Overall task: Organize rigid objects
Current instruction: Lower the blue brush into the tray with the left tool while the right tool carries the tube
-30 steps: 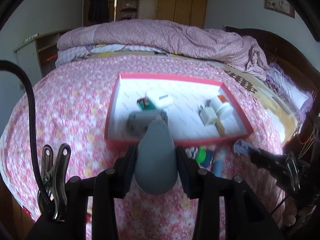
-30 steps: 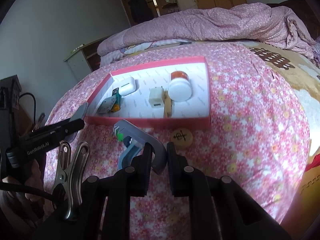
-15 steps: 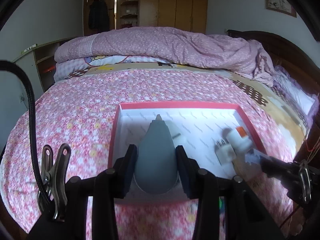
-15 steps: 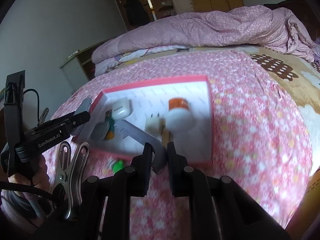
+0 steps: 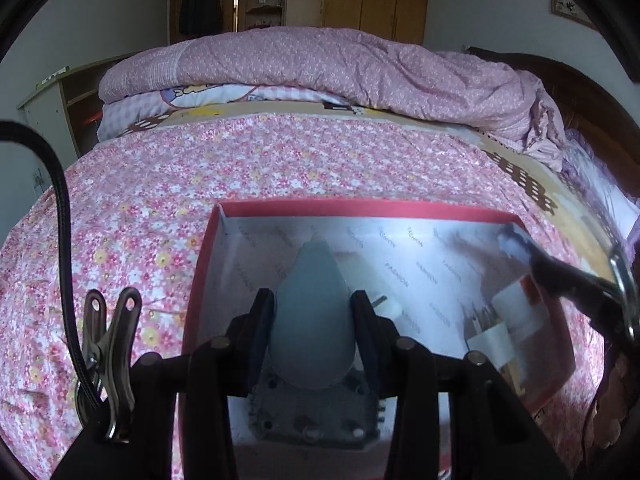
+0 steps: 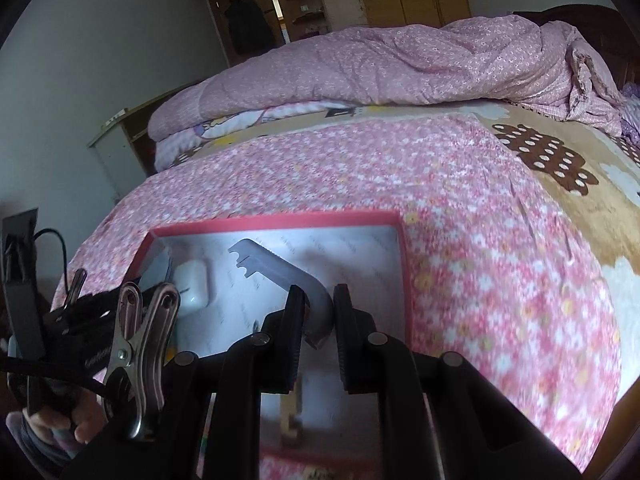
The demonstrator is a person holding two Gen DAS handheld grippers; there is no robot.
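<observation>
Both grippers, left gripper (image 5: 314, 320) and right gripper (image 6: 318, 316), hover loaded above the tray (image 5: 360, 206).

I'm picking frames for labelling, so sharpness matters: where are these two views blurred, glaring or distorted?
Left wrist: the tray floor is washed out by glare, the right gripper and the white items beside it smear, fisheye bows the bedspread. Right wrist: bedspread flowers at right streak with motion blur, the hooked metal piece stays fairly sharp, corners vignette black.
</observation>
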